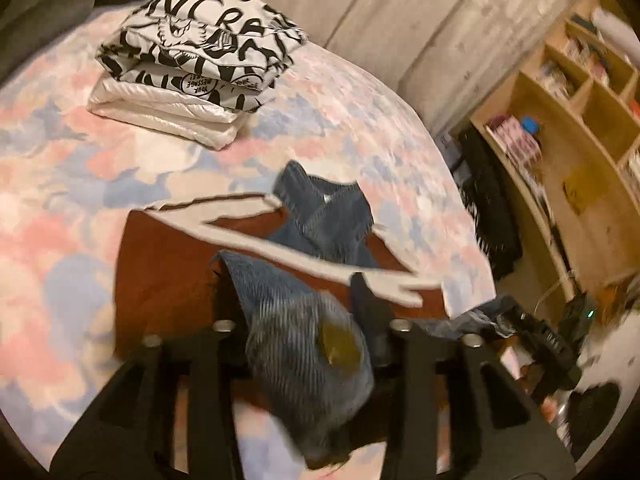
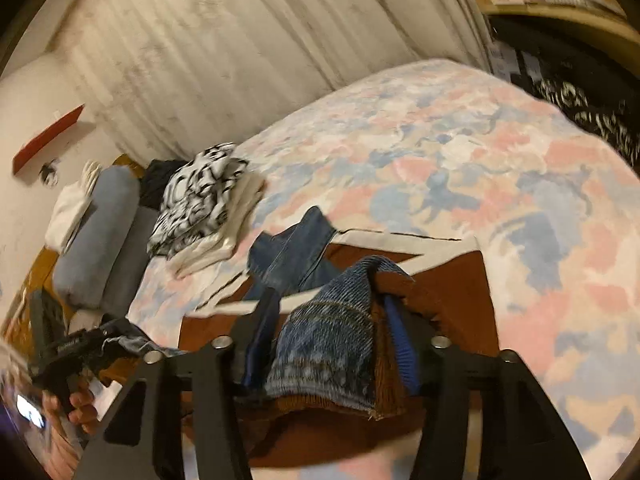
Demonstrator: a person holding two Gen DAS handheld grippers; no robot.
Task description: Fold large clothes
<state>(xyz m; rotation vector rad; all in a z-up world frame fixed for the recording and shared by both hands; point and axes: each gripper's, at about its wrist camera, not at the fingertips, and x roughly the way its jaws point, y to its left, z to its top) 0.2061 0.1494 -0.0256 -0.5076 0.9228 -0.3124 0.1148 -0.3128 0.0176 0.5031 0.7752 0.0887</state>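
Left wrist view: the left gripper (image 1: 292, 284) points down at a bed (image 1: 60, 184) with a pastel patchwork cover. Its jaws stand apart, and a fold of blue ribbed knit fills the gap between them. The knit bulges loosely and does not look pinched, though blur makes this uncertain. That blue knit belongs to the sweater (image 1: 168, 272), a rust-brown garment with white bands. It lies spread flat on the near part of the bed, with a darker blue part bunched at its middle. Farther back on the cover sits a folded stack (image 1: 192, 68), a black-and-white lettered piece on top of a white one. Behind the bed hangs a pale curtain (image 1: 420, 20), and a wooden shelf (image 1: 580, 128) stands to the right. In the right wrist view the right gripper (image 2: 332, 300) also has its jaws spread. Blue patterned knit and a brown edge of the sweater are draped between its blue-lined fingers (image 2: 404, 344), lying slack there. At the lower left of that view a hand (image 2: 76, 404) holds the other gripper beside the sweater's near edge. Grey pillows (image 2: 100, 236) lie beyond the stack.
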